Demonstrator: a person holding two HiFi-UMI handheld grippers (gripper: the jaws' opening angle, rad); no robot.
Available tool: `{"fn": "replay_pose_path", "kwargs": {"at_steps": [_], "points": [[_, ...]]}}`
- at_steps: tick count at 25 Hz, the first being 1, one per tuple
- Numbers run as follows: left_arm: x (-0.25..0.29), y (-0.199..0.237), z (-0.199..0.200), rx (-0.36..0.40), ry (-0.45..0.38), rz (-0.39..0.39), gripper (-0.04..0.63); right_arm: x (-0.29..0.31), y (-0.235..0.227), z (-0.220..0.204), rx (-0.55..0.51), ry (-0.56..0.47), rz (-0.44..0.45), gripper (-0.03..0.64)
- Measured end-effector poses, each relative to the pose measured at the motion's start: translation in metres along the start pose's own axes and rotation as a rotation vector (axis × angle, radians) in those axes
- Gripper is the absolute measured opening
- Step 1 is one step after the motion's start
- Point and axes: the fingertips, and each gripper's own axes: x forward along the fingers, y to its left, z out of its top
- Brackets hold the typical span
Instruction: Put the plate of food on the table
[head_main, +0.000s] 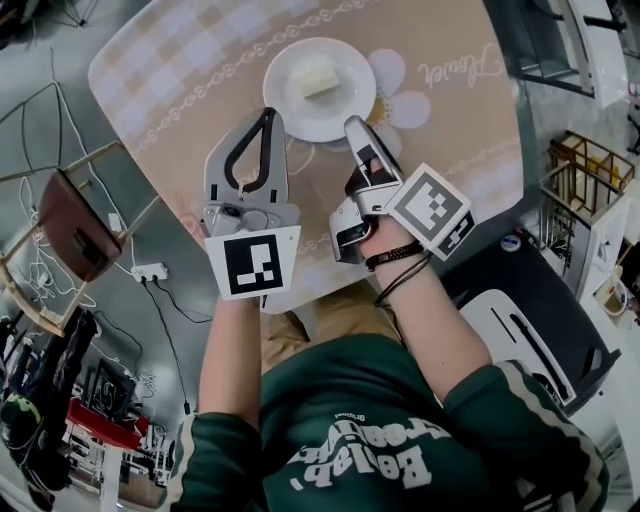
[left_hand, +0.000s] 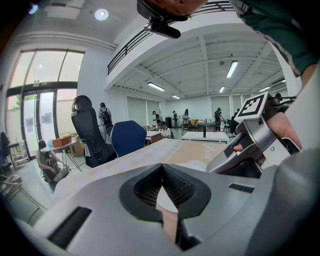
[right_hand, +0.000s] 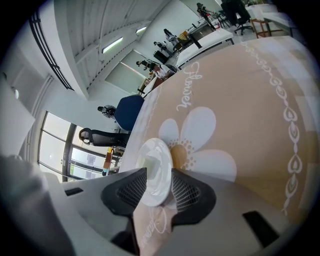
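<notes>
A white plate (head_main: 320, 88) carrying a pale block of food (head_main: 318, 80) rests on the beige flower-print tablecloth (head_main: 200, 70). In the head view my right gripper (head_main: 354, 128) has its tips at the plate's near right rim. In the right gripper view, the plate (right_hand: 159, 182) and food (right_hand: 149, 163) show through the gap between its parted pads; my right gripper (right_hand: 159, 184) is open. My left gripper (head_main: 268, 114) hovers just short of the plate's near left rim. Its fingertips meet with nothing between them, and my left gripper (left_hand: 161, 169) looks shut.
The table's near edge (head_main: 330, 285) lies close under my hands. A wooden chair (head_main: 70, 228) stands at the left, with a power strip (head_main: 150, 271) on the floor. A black and white case (head_main: 545, 335) and a wooden rack (head_main: 585, 175) stand at the right.
</notes>
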Motion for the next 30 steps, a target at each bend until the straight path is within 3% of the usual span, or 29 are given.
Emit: {"fn": "replay_pose_path", "kwargs": {"at_steps": [8, 17, 26, 30], "points": [[-0.021, -0.009, 0.021, 0.013, -0.009, -0.010, 0.009, -0.020, 0.021, 0.002, -0.030, 0.008, 0.036, 0.158], [-0.038, -0.012, 0.049, -0.021, -0.025, -0.008, 0.009, -0.049, 0.052, 0.012, -0.067, -0.015, 0.108, 0.035], [-0.062, -0.026, 0.087, -0.049, -0.099, -0.072, 0.009, -0.085, 0.110, 0.001, -0.135, 0.018, 0.323, 0.015], [-0.076, -0.035, 0.105, -0.034, -0.091, -0.100, 0.009, -0.103, 0.121, 0.001, -0.178, 0.051, 0.369, 0.015]]}}
